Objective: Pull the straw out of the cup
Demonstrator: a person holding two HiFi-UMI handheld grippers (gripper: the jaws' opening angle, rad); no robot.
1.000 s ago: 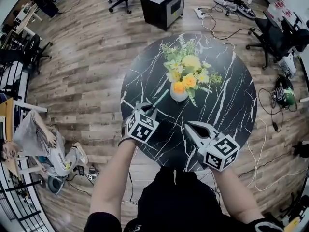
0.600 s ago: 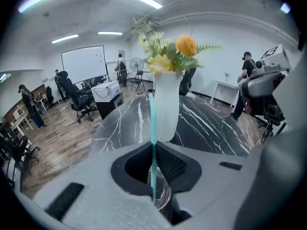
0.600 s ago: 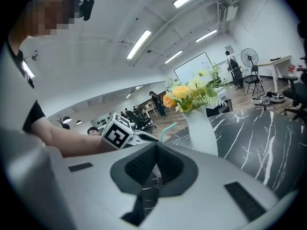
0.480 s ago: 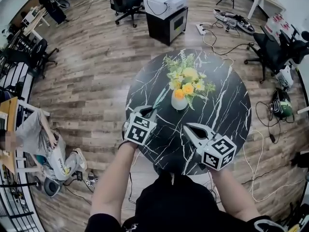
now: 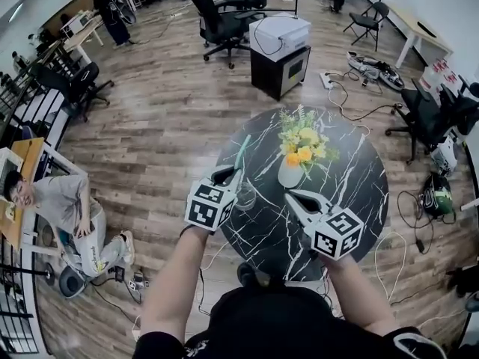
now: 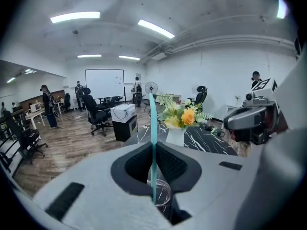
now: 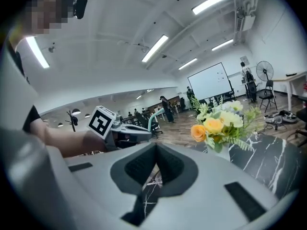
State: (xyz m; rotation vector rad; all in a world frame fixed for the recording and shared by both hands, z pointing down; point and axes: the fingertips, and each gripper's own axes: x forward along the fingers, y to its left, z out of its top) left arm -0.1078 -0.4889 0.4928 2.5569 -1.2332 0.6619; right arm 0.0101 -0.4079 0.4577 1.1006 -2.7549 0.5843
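Left tongs (image 5: 228,175) pinch the thin teal straw (image 5: 242,152): lift vertically clear of the transparent cup (image 5: 246,196); right tongs (image 5: 290,197) closed, empty.

white vase of yellow flowers (image 5: 290,173) on round black marble table (image 5: 353,187), black cabinet (image 5: 278,71), office chair (image 5: 223,24), wood floor (image 5: 165,118)

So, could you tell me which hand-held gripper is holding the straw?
The left hand-held gripper, clamped on the teal straw; the right hand-held gripper holds nothing.
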